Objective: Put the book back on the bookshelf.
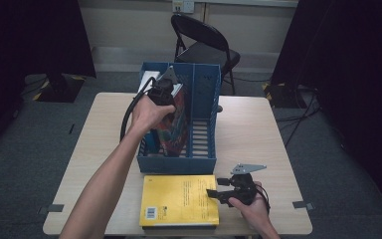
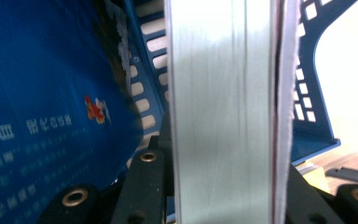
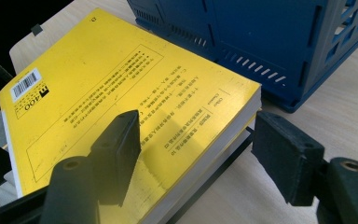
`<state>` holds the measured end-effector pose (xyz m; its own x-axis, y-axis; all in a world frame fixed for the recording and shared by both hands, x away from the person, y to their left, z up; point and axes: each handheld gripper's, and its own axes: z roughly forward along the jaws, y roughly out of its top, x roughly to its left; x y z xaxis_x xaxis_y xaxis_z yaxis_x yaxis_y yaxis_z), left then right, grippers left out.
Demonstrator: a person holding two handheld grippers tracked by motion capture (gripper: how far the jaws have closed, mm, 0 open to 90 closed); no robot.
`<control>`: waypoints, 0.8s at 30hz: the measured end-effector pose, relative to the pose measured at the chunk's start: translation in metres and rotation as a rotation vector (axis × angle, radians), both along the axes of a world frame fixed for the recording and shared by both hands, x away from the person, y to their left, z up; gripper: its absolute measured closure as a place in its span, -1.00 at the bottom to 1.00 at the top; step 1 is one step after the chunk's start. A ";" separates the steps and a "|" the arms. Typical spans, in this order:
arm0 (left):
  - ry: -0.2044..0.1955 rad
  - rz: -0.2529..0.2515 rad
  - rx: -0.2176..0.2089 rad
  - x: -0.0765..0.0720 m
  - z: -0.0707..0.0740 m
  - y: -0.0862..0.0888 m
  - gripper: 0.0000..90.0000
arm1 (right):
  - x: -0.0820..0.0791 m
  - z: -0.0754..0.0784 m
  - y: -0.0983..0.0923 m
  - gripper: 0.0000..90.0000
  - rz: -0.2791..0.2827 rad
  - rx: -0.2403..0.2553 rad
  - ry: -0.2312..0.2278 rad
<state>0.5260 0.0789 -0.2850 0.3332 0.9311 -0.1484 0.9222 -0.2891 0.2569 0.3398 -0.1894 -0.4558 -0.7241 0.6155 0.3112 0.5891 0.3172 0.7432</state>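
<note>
A blue two-slot file rack (image 1: 202, 84) stands on the table, with a colourful book (image 1: 175, 124) upright in its left slot. My left gripper (image 1: 161, 92) reaches down into that slot from above. In the left gripper view its jaws are shut on a thick book's white page edge (image 2: 219, 112), beside a blue-covered book (image 2: 42, 93) and the rack wall (image 2: 314, 121). A yellow book (image 1: 179, 199) lies flat in front of the rack. My right gripper (image 1: 214, 186) is open at its right edge. One jaw hovers over the yellow cover (image 3: 98, 84) and the other stands beyond the edge.
The wooden table (image 1: 258, 129) has bare room right of the rack. A dark flat thing (image 3: 214, 175) lies under the yellow book. A black folding chair (image 1: 204, 40) stands behind the table, and black curtains hang on both sides.
</note>
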 end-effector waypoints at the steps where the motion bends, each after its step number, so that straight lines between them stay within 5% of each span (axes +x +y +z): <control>1: 0.000 0.002 0.004 0.001 0.000 -0.001 0.64 | 0.000 0.000 0.000 -0.30 0.002 0.001 0.000; 7: -0.034 0.038 0.027 0.007 0.002 -0.007 0.65 | 0.000 0.000 -0.001 -0.30 0.001 0.003 0.003; 11: -0.086 0.119 0.026 0.015 0.002 -0.005 0.65 | -0.001 0.001 -0.002 -0.30 0.003 0.008 0.004; 18: -0.055 0.145 0.037 0.029 0.000 -0.009 0.64 | -0.001 0.000 -0.001 -0.30 0.011 0.009 0.004; 24: -0.069 0.180 0.050 0.033 0.001 -0.017 0.64 | -0.002 -0.001 0.000 -0.30 0.017 0.004 0.008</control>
